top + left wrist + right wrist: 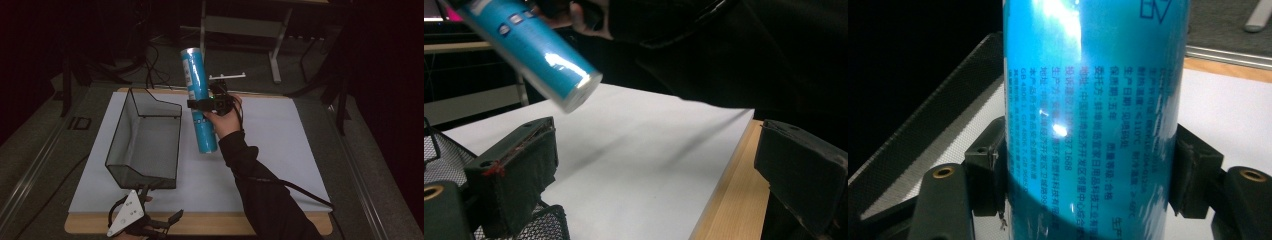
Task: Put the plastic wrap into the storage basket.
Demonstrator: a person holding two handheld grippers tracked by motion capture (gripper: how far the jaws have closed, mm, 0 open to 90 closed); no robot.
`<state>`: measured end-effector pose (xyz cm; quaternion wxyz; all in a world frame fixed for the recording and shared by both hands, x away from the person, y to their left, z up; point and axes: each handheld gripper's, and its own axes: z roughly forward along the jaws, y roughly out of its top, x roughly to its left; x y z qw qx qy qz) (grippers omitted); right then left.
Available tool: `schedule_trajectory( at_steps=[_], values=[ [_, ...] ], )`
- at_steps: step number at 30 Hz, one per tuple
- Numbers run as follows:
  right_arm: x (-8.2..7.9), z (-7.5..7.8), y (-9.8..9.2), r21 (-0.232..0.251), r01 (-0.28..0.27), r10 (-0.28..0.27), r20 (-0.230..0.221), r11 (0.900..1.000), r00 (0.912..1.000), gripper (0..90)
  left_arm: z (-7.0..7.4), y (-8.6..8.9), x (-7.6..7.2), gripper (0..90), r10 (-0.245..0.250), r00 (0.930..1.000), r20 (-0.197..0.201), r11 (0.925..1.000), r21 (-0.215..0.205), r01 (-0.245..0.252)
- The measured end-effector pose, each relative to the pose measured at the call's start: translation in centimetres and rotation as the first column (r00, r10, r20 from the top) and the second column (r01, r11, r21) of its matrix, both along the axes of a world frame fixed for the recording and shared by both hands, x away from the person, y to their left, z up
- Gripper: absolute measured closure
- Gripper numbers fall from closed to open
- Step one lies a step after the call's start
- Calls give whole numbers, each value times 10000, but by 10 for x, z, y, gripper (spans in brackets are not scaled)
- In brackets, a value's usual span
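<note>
A tall blue can [199, 97] hangs in the air above the white mat, tilted a little, with my right gripper [210, 104] shut on its middle. In the right gripper view the blue can [1095, 115] sits between both black pads [985, 170], printed text facing the camera. The can's silver lower end [581, 92] shows in the left gripper view, above the mat. My left gripper [150, 225] rests at the table's near edge, just in front of the mesh basket, open with nothing between its pads [519, 170].
A black wire-mesh basket [142, 142] stands on the left part of the white mat [280, 150]. The mat lies on a wooden table [210, 224]. A sleeved forearm [260, 190] crosses the mat's right half. Table legs and cables stand behind.
</note>
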<state>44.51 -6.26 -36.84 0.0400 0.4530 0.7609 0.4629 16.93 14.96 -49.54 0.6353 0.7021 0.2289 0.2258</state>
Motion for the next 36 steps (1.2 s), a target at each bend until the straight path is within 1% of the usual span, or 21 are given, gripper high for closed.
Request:
schedule_trajectory(
  at_steps=[3,4,5,6,7,8,10,13,14,15,16,17,20,21,22,23,26,27,29,33,36],
  values=[
    [-2,-6,10,457,-129,124,117,9989,9999,317,1,1,-1,43,90,9999,60,10000,-3,-90],
    [-2,-6,10,457,-129,124,117,9989,9999,317,1,1,-1,43,90,9999,60,10000,-3,-90],
    [-4,-9,19,708,-39,33,93,9975,10000,317,1,2,-1,43,189,9997,131,9998,21,-190],
    [-4,-9,19,708,-39,33,93,9975,10000,317,1,2,-1,43,256,9996,144,9997,-35,-255],
    [-6,-13,26,975,19,-19,6,9952,10000,317,1,4,-1,43,395,9991,173,9992,-58,-394],
    [-7,-15,30,1087,65,-64,-9,9941,10000,317,1,4,-1,43,395,9991,173,9992,-58,-394],
    [-8,-17,33,1148,111,-112,0,9933,9999,317,1,4,-2,43,503,9985,225,9987,1,-503],
    [-11,-23,43,1426,313,-303,-95,9893,9995,317,2,3,-3,43,689,9968,394,9975,101,-693],
    [-13,-29,48,1718,550,-506,-299,9836,9983,317,2,3,-4,43,770,9961,438,9969,133,-776],
    [-13,-29,48,1718,550,-506,-299,9836,9983,317,2,3,-4,43,824,9955,458,9964,186,-833],
    [-14,-35,54,1846,743,-659,-510,9800,9965,317,2,3,-4,43,824,9956,446,9963,195,-834],
    [-15,-38,57,1836,819,-729,-556,9796,9958,317,2,3,-4,43,822,9957,418,9964,191,-831],
    [-15,-44,62,1873,716,-594,-696,9797,9958,317,1,3,-4,43,797,9961,366,9966,194,-805],
    [-15,-50,65,2105,676,-475,-990,9752,9940,317,1,3,-4,43,810,9960,365,9964,202,-818],
    [-15,-50,65,2105,676,-475,-990,9752,9940,317,1,2,-4,43,785,9963,342,9966,223,-793],
    [-16,-55,68,2168,759,-508,-1190,9733,9916,317,1,2,-3,43,773,9965,317,9967,221,-780],
    [-18,-60,72,2131,794,-528,-1277,9738,9904,317,1,2,-3,43,772,9965,328,9967,242,-780],
    [-20,-65,75,2183,863,-540,-1498,9721,9872,317,1,2,-3,43,755,9966,326,9968,239,-763],
    [-22,-68,76,2208,900,-566,-1534,9711,9865,317,1,1,-3,43,767,9965,334,9967,256,-776],
    [-30,-77,81,1633,1006,-751,-1552,9814,9850,317,1,1,-3,43,774,9964,334,9967,228,-782],
    [-36,-86,85,1232,1026,-802,-1746,9871,9814,317,1,1,-3,43,760,9966,331,9968,218,-768]
  ],
)
